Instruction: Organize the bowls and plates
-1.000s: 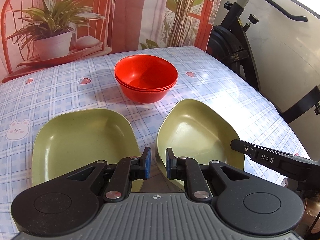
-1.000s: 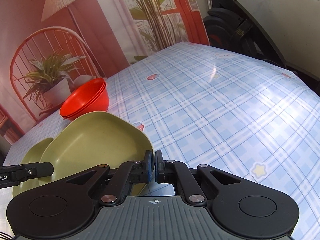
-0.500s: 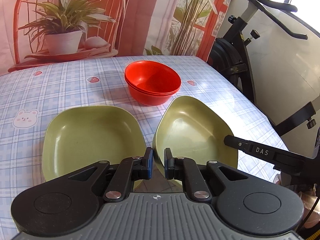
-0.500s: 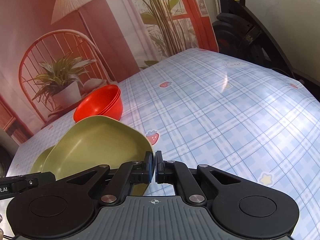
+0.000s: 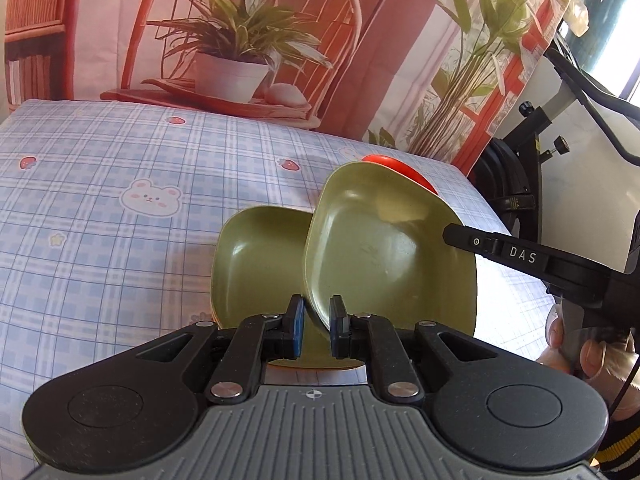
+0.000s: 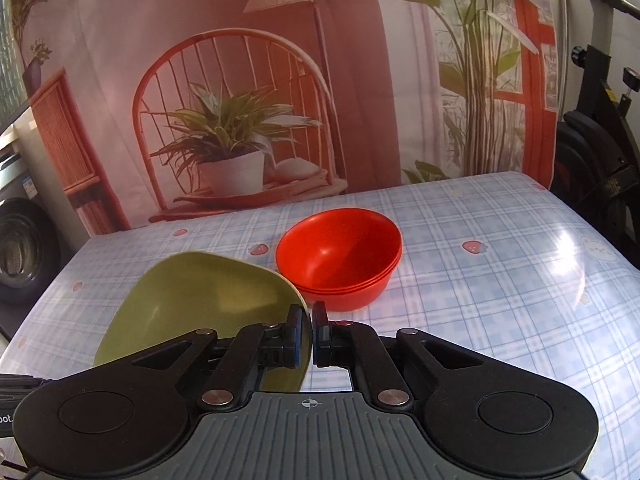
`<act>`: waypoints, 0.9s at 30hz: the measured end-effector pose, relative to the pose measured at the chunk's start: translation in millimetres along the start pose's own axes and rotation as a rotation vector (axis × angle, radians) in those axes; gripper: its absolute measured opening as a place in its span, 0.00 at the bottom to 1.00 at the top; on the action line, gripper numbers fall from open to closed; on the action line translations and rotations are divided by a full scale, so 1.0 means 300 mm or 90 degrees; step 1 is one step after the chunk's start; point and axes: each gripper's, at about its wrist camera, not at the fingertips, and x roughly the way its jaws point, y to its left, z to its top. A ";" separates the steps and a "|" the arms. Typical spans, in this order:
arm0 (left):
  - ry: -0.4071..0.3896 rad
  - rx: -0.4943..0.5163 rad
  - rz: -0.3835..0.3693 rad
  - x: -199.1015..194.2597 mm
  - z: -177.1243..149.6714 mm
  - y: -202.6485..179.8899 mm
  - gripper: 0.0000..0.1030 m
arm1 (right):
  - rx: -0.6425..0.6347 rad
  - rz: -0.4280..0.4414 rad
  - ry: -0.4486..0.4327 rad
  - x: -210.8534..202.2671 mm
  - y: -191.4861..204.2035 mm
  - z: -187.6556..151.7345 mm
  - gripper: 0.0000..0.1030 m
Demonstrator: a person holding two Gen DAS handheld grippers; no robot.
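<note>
My right gripper (image 6: 307,334) is shut on the rim of a green plate (image 6: 208,304) and holds it lifted and tilted. In the left wrist view this held plate (image 5: 384,256) hangs over a second green plate (image 5: 256,264) lying flat on the table, and the right gripper's finger (image 5: 520,256) reaches in from the right. My left gripper (image 5: 316,330) is slightly open and empty; its fingers straddle the held plate's near rim without clamping it. A stack of red bowls (image 6: 340,256) stands behind the plates, mostly hidden in the left wrist view (image 5: 400,168).
The table has a blue checked cloth (image 5: 100,208) with bear and strawberry prints. A printed backdrop (image 6: 240,100) hangs at the table's far edge. An exercise bike (image 5: 532,168) stands off the table's right side.
The right gripper has lifted the green plate and carried it left, partly over the other green plate. Both cameras have swung left; the left gripper's jaws opened a little.
</note>
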 end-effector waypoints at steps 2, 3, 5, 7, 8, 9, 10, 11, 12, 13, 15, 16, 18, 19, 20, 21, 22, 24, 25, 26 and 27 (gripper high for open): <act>-0.002 -0.014 0.004 -0.003 -0.002 0.030 0.14 | -0.015 0.011 0.009 0.025 0.035 0.028 0.05; -0.004 -0.021 0.005 -0.004 -0.004 0.044 0.14 | -0.020 0.016 0.013 0.037 0.050 0.039 0.05; -0.006 -0.032 0.005 -0.006 -0.006 0.069 0.15 | -0.041 0.021 0.023 0.065 0.087 0.064 0.05; -0.007 -0.042 0.003 -0.008 -0.009 0.089 0.15 | -0.069 0.018 0.029 0.091 0.127 0.078 0.06; -0.008 -0.046 0.003 -0.009 -0.009 0.100 0.15 | -0.079 0.017 0.031 0.100 0.142 0.082 0.06; -0.010 -0.051 0.004 -0.011 -0.009 0.110 0.15 | -0.088 0.017 0.035 0.112 0.157 0.086 0.06; -0.012 -0.057 0.005 -0.013 -0.010 0.119 0.15 | -0.092 0.017 0.038 0.121 0.166 0.088 0.06; -0.015 -0.063 0.003 -0.018 -0.012 0.131 0.15 | -0.096 0.016 0.042 0.128 0.177 0.089 0.06; -0.017 -0.069 0.002 -0.020 -0.012 0.139 0.15 | -0.101 0.014 0.046 0.137 0.190 0.088 0.06; -0.018 -0.074 0.000 -0.024 -0.015 0.150 0.16 | -0.106 0.012 0.049 0.143 0.197 0.087 0.06; -0.019 -0.080 0.000 -0.033 -0.028 0.164 0.16 | -0.120 0.008 0.054 0.155 0.220 0.083 0.06; -0.019 -0.081 0.000 -0.034 -0.032 0.170 0.16 | -0.125 0.007 0.056 0.160 0.228 0.082 0.06; -0.016 -0.078 0.000 -0.035 -0.042 0.172 0.16 | -0.131 0.005 0.058 0.165 0.240 0.081 0.06; -0.015 -0.078 -0.001 -0.035 -0.045 0.171 0.16 | -0.131 0.004 0.057 0.167 0.245 0.082 0.06; -0.014 -0.079 -0.002 -0.034 -0.049 0.171 0.17 | -0.129 0.002 0.057 0.168 0.248 0.082 0.07; -0.013 -0.079 -0.003 -0.032 -0.050 0.169 0.17 | -0.129 -0.001 0.057 0.170 0.250 0.082 0.07; -0.012 -0.078 -0.005 -0.030 -0.049 0.166 0.17 | -0.131 -0.005 0.058 0.173 0.253 0.082 0.07; -0.010 -0.078 -0.008 -0.026 -0.054 0.165 0.17 | -0.139 -0.013 0.062 0.179 0.256 0.080 0.07; -0.009 -0.078 -0.008 -0.026 -0.057 0.165 0.17 | -0.142 -0.017 0.065 0.182 0.257 0.078 0.07; -0.008 -0.078 -0.008 -0.024 -0.060 0.166 0.17 | -0.144 -0.019 0.067 0.184 0.257 0.076 0.07; -0.007 -0.078 -0.007 -0.020 -0.061 0.166 0.17 | -0.144 -0.021 0.070 0.186 0.256 0.073 0.07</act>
